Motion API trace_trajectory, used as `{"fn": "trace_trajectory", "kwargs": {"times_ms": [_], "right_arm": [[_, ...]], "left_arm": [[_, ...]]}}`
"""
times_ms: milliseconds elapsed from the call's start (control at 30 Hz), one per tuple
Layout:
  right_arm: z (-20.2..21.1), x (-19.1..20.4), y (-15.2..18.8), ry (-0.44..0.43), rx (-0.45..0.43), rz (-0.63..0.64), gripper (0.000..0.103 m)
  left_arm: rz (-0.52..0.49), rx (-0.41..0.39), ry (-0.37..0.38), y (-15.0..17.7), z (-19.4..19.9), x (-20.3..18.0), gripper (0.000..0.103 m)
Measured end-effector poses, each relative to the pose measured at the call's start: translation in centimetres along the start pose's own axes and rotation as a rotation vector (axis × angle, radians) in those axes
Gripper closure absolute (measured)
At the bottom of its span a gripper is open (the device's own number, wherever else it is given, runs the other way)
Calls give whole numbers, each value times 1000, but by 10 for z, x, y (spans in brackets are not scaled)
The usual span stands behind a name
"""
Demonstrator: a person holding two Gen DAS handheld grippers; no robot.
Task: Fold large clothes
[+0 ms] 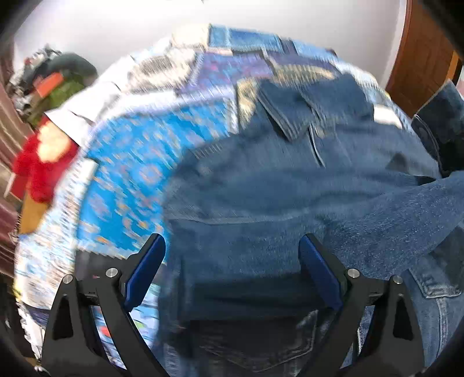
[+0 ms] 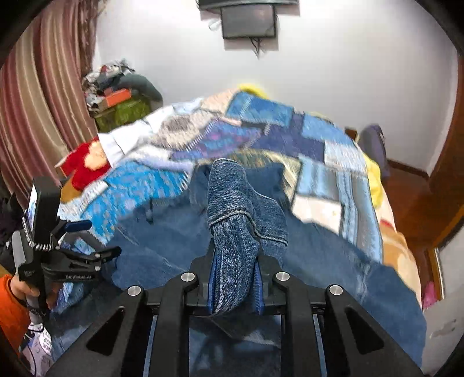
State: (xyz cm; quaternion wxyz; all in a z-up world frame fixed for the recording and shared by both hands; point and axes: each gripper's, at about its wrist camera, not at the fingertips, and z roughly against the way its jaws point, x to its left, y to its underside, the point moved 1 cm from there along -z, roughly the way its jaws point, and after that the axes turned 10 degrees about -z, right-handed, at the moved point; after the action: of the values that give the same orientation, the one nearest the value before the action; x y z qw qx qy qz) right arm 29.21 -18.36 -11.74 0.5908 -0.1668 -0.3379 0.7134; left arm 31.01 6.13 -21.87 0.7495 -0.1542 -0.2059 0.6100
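A blue denim jacket (image 1: pixel 261 179) lies spread on a bed with a blue patchwork quilt (image 1: pixel 124 179). My left gripper (image 1: pixel 232 261) is open and empty, jaws wide apart just above the jacket's lower part. It also shows in the right wrist view (image 2: pixel 87 243) at the left, held in a hand. My right gripper (image 2: pixel 236 261) is shut on a bunched fold of the denim jacket (image 2: pixel 240 208), which rises between the fingers. The jacket's body (image 2: pixel 333 261) spreads beneath it. A sleeve (image 1: pixel 406 214) crosses the right side of the left wrist view.
A red soft toy (image 2: pixel 87 162) lies at the bed's left edge. A pile of clothes and boxes (image 2: pixel 119 92) stands by the striped curtain (image 2: pixel 43 101). A white wall with a screen (image 2: pixel 249 20) is behind. A wooden door (image 1: pixel 420 52) is at the right.
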Motion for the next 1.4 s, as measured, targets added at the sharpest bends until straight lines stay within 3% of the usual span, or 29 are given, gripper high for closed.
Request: {"fn": "trace_trajectory", "kwargs": {"times_ms": [100,200,267,333,400,433,633,833,967,1100,1267,1400], "right_arm": [[-16,-19,21,62,86,-19,85],[-29,-42,40,94,182,-66,85],[-31,-58,47,69,221,-108,82],[-27,-68,49,81,229,-142,65],[-22,-75,51,166,203,-145,25],[-17,-79,52,212,171,-132,21],[-7,-110,66,264,191,-156,20],[15,-143,76,113,231,-347,20],[35,-141,66,93,192,-365,19],[48,-134,43,60,124,-346,19],[24,-131,23,46,118,-344,19],[-18,-129,28,43,198,-345,20]], "left_arm": [[-17,84,21,15,-24,-14,8],[-12,66,21,26,-27,-17,7],[-12,74,32,27,-28,-16,7],[2,81,46,30,-30,-14,7],[6,80,52,32,-31,-14,6],[4,77,46,33,-31,-14,4],[31,83,64,37,-32,-8,1],[8,117,75,40,-19,2,2],[-36,85,66,39,5,14,2],[-3,34,51,21,20,40,2],[56,78,46,-16,-9,66,2],[97,118,90,-32,-39,61,2]]}}
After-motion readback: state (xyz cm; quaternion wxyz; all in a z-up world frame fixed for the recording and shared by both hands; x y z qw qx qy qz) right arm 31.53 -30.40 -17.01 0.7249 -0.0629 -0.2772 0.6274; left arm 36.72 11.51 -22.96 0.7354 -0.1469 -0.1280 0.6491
